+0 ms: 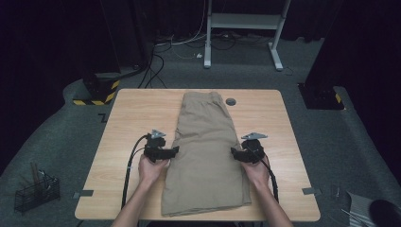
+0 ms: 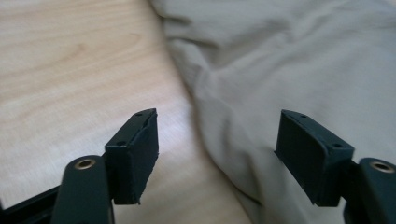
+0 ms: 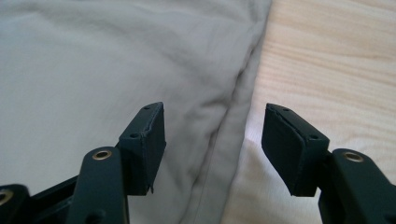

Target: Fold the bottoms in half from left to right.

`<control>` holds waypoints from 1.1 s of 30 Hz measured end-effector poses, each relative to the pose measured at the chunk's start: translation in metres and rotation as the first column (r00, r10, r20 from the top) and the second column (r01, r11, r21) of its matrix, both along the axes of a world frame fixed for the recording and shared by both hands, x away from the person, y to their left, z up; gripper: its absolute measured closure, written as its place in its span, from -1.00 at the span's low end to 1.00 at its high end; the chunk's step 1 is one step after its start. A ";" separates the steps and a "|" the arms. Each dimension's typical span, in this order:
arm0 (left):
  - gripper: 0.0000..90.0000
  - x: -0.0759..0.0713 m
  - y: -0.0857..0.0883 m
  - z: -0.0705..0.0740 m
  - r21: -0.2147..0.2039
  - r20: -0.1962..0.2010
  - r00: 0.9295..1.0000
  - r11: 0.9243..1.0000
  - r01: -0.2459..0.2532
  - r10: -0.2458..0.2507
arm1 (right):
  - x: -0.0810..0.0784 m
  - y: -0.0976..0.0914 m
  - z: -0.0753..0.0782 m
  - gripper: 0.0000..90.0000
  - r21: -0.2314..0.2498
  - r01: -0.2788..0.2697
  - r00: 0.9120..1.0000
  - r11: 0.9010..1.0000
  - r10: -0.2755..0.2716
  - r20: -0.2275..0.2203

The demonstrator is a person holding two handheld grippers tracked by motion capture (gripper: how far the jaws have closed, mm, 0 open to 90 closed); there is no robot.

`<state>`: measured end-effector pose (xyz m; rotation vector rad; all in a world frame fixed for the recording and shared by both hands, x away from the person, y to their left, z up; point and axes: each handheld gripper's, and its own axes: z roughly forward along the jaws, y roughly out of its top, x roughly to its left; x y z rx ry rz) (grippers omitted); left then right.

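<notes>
The shorts (image 1: 206, 156) lie along the table (image 1: 127, 127), long axis running away from the person. The left gripper (image 1: 174, 152) and right gripper (image 1: 234, 152) face their two side edges at mid-length, equally near. Both stand wide and hold nothing, each straddling its edge.

A lab or studio is suggested by black curtains (image 1: 56, 33), loose cables (image 1: 161, 56) on grey carpet (image 1: 71, 123), and hazard-striped stand bases (image 1: 97, 92).

Bare table (image 1: 132, 113) flanks the folded shorts (image 1: 208, 151) on both sides; a grey disc (image 1: 231, 101) lies near their top
</notes>
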<state>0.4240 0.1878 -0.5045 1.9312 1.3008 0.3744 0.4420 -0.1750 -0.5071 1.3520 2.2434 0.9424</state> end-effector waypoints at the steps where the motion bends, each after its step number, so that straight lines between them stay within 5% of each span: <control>1: -0.37 -0.004 0.000 0.001 -0.014 -0.004 1.000 1.000 0.009 -0.009 | -0.003 -0.001 0.000 -0.13 0.000 -0.003 1.000 1.000 0.003 -0.003; 9: -0.41 -0.025 -0.010 -0.003 0.042 -0.023 0.999 0.998 0.038 -0.037 | -0.022 -0.005 0.001 -0.15 0.004 -0.014 1.000 1.000 0.014 -0.003; 17: -0.43 -0.036 -0.014 -0.009 0.044 -0.029 0.999 0.998 0.034 -0.033 | -0.034 -0.002 0.002 -0.17 -0.015 -0.023 1.000 1.000 0.023 0.008; 28: -0.43 -0.039 -0.026 -0.012 0.093 -0.033 0.999 0.996 0.013 -0.010 | -0.034 0.005 -0.008 -0.19 -0.041 -0.017 1.000 0.999 0.016 -0.019; 33: -0.31 -0.041 -0.033 -0.012 0.149 -0.018 1.000 0.989 0.020 -0.018 | -0.033 0.007 -0.009 -0.18 -0.052 -0.007 1.000 0.999 0.006 -0.017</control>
